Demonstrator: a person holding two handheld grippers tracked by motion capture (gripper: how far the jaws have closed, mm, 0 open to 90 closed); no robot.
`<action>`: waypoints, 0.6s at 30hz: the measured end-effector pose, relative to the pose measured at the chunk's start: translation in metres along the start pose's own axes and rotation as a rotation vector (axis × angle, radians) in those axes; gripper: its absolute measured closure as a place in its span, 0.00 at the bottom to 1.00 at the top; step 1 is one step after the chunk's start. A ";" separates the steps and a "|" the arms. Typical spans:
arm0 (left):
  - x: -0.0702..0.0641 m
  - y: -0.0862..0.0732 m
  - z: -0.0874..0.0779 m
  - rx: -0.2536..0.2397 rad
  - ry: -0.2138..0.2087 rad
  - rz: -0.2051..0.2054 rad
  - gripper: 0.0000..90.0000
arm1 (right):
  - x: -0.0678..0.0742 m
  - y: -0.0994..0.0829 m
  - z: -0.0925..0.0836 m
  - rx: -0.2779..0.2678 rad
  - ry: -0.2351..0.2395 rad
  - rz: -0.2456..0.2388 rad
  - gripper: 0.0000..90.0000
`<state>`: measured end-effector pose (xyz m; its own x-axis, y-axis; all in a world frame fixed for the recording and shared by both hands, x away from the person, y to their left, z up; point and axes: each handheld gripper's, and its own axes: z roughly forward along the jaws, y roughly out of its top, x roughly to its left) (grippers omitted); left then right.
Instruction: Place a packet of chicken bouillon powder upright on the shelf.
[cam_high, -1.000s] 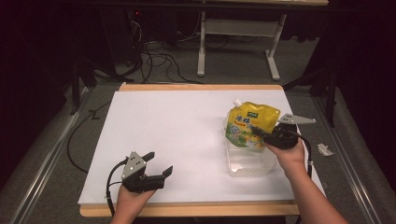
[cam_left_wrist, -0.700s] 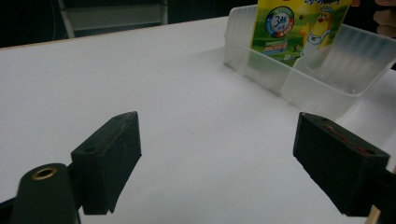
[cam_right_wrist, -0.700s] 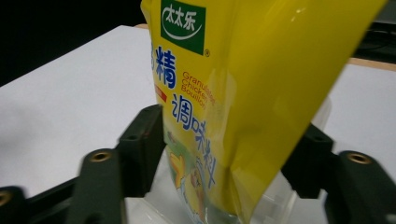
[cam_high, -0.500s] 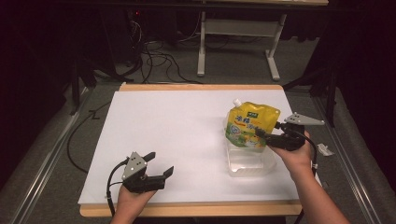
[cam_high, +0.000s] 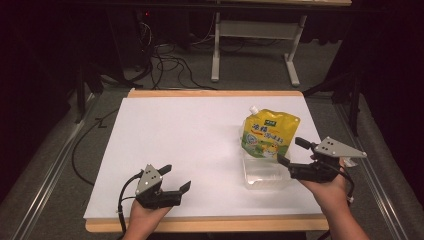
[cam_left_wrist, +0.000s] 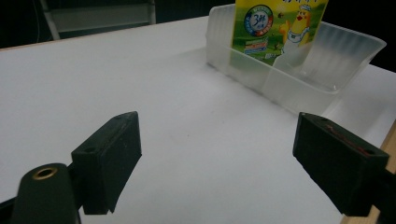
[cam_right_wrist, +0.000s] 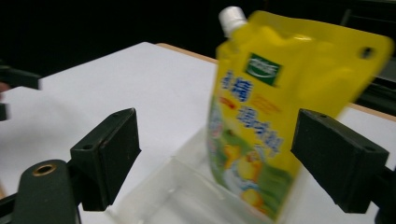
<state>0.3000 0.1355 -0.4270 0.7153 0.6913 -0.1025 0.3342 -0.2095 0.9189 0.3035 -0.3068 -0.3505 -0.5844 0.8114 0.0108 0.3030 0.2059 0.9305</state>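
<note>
- Your left gripper (cam_high: 172, 181) rests at the near edge of the table (cam_high: 200, 130), jaws spread wide with nothing between them; it is well apart from the work and has no part in this step.
- Your right gripper (cam_high: 295, 152) sits just to the right of the clear plastic tray (cam_high: 265, 179). Its jaws have just been opening and now stand wide, with nothing pressed between the pads; the pouch stands beyond them, free of the grip.
- The yellow spouted pouch (cam_high: 269, 132) stands upright in the far end of the tray, on the right half of the table, its foot inside the tray's walls. The placing looks done.
- What is left, as far as you can judge: draw the right hand clear without brushing the pouch.
- The pouch itself: a soft stand-up bag, yellow with green print and a cartoon figure, a white screw cap (cam_right_wrist: 232, 17) at one top corner and a punched hole (cam_right_wrist: 366, 52) at the other. It leans slightly and looks easy to tip.
</note>
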 end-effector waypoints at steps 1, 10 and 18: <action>-0.001 0.000 0.000 -0.001 -0.002 0.000 0.18 | 0.004 0.000 0.000 -0.002 0.011 -0.004 0.17; -0.006 0.000 0.002 0.008 -0.017 0.020 0.18 | 0.054 -0.001 0.021 0.007 0.137 -0.036 0.17; -0.006 -0.003 0.010 0.040 -0.036 0.029 0.18 | 0.068 -0.031 0.057 0.013 0.208 0.031 0.18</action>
<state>0.3009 0.1252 -0.4330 0.7462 0.6596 -0.0906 0.3369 -0.2566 0.9059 0.2968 -0.2266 -0.3995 -0.7170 0.6874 0.1158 0.3320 0.1907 0.9238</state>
